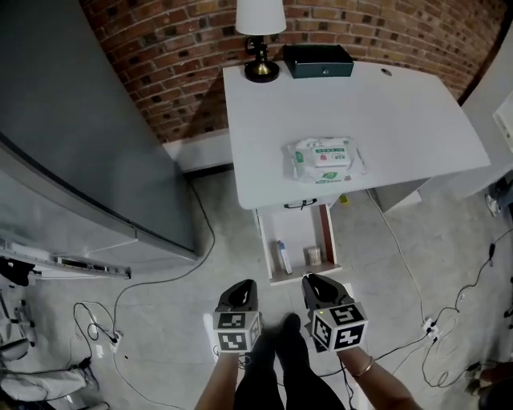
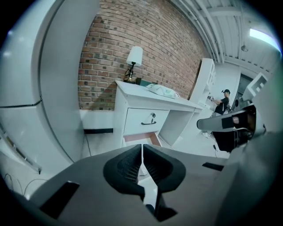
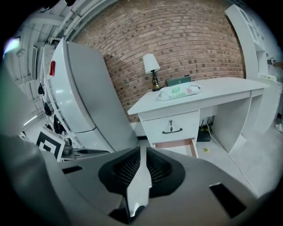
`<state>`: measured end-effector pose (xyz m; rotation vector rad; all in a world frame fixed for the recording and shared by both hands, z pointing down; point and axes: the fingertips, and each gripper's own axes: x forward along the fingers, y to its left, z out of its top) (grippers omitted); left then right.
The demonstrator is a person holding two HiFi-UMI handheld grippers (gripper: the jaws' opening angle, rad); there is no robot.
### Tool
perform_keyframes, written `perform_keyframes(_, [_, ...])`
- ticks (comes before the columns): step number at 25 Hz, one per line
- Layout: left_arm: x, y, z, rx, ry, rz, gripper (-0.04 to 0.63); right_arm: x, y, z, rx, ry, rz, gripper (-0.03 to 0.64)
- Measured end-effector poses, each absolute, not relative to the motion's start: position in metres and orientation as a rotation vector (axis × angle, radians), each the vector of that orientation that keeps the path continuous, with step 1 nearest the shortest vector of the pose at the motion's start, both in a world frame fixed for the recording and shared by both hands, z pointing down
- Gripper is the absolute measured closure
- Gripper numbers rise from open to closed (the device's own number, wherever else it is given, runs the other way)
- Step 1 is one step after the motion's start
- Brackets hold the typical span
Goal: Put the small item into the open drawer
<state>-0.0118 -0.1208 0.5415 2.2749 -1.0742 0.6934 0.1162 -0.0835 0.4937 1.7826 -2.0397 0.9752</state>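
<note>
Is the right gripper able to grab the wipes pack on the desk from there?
Probably not yet. The right gripper hangs well back from the desk, short of the wipes pack. Nothing covers the pack, so a step forward should do it.

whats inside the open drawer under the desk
The open drawer holds a white and blue tube-like item lying lengthwise and a small pale cup beside it. The desktop covers the drawer's back part, so anything there cannot be seen.

home-like studio room: brick wall [image 1: 160, 64], white desk [image 1: 401, 112], table lamp [image 1: 260, 24], cables [image 1: 214, 235] on concrete floor [image 1: 184, 336]
</note>
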Motion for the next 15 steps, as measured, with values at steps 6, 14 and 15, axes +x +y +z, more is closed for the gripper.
perform_keyframes(6, [-0.009,-0.113,0.487,2.325,-1.092,0.645,0.566,0.121,-0.066,0.438,1.846,-2.08,0.922,0.597])
perform_keyframes(14, [0.0,-0.101,0.426,2.414,-1.103,0.604,0.566,0.143,-0.039,0.383,1.943,-2.119,0.889,0.609])
perform_keyframes(15, [0.002,-0.098,0.42,2.428,-1.102,0.604,0.566,0.146,-0.036,0.377,1.957,-2.124,0.88,0.609])
